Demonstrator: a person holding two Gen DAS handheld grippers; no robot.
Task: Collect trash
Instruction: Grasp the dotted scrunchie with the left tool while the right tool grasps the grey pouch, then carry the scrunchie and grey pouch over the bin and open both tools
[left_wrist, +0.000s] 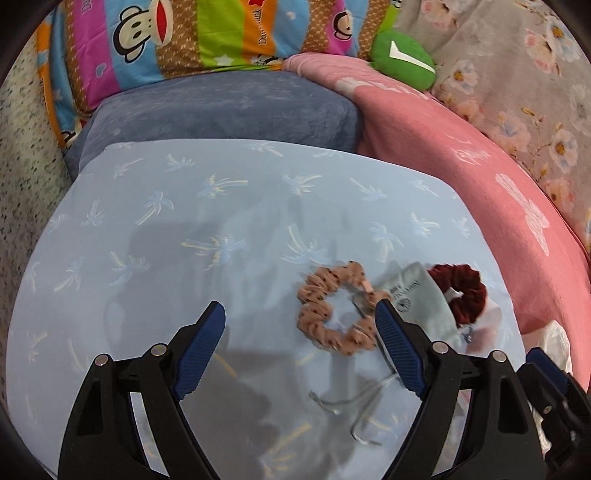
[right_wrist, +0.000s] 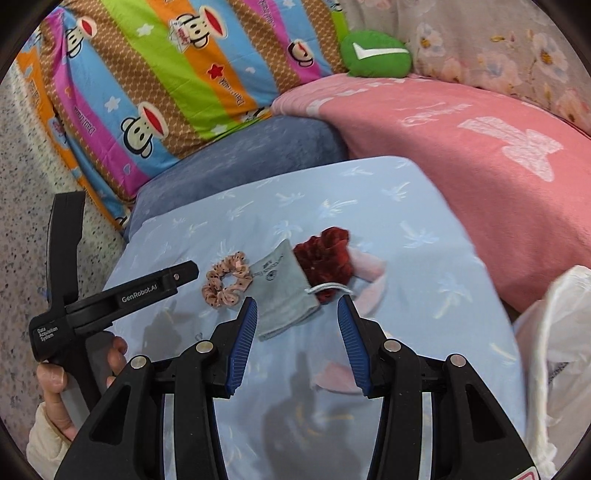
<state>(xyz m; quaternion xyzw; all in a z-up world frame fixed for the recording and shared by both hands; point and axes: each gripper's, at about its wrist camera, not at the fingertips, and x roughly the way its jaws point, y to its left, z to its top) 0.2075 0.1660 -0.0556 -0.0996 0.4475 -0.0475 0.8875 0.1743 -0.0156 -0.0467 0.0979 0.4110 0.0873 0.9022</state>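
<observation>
Hovering above grey pouch, two scrunchies: both claws, gaping.

Count, both views. Scrunchies: two, one tan spotted scrunchie and one dark red velvet scrunchie. Drawstring pouches: one, a grey pouch with a pale cord. Pink scraps on the light blue sheet: two seen in the right wrist view, one beside the red scrunchie, one nearer the camera. White plastic bags: one, at the right edge. Pillows or cushions: one striped monkey-print pillow, one blue-grey cushion, one green cushion. Pink blankets: one. Floral covers: one. Hand-held grippers: two, left and right.
</observation>
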